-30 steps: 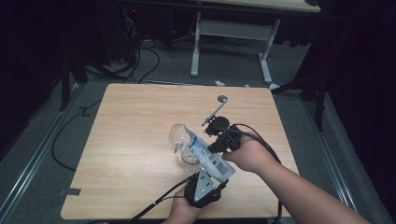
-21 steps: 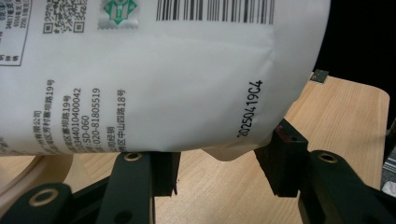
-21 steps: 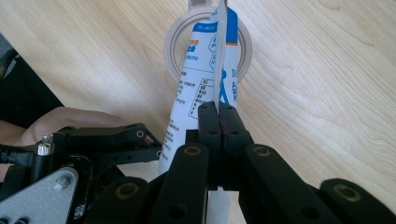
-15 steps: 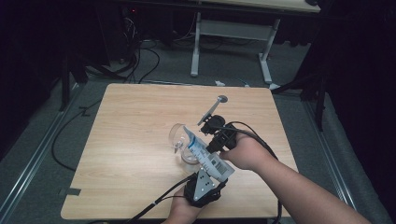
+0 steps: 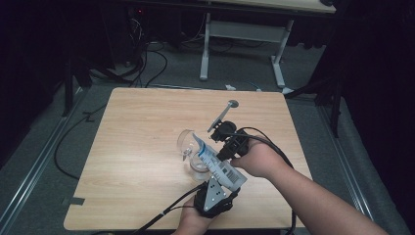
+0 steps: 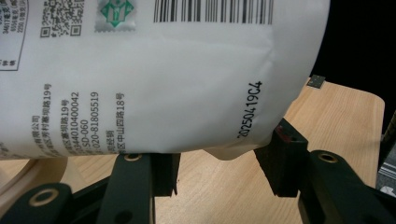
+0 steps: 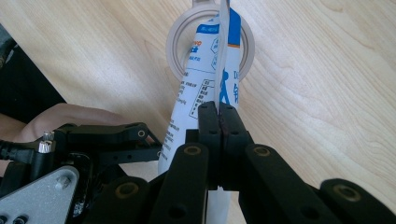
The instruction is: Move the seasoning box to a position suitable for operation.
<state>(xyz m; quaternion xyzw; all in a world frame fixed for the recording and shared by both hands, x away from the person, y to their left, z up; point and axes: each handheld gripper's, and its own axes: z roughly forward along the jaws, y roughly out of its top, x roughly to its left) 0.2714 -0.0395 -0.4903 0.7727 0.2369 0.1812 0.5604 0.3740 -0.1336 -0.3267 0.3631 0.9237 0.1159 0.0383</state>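
Note:
A white and blue pouch (image 5: 215, 161) with a barcode slants down toward a clear glass vessel (image 5: 188, 147) on the wooden table (image 5: 142, 127). In the right gripper view its upper end (image 7: 210, 51) reaches into the vessel's round mouth (image 7: 180, 42). My right gripper (image 7: 218, 109) is shut on the pouch's edge, and in the high view it (image 5: 219, 155) comes in from the right. My left gripper (image 5: 209, 180) sits at the near edge under the pouch's lower end. In the left gripper view its jaws (image 6: 217, 168) stand apart with bare wood between them, and the pouch (image 6: 163, 84) hangs just over their tips.
A metal spoon-like tool (image 5: 224, 113) lies on the table just beyond my right gripper. Cables trail from both grippers over the table's near edge. Dark floor with cables and a desk frame (image 5: 244, 34) lie beyond the far edge.

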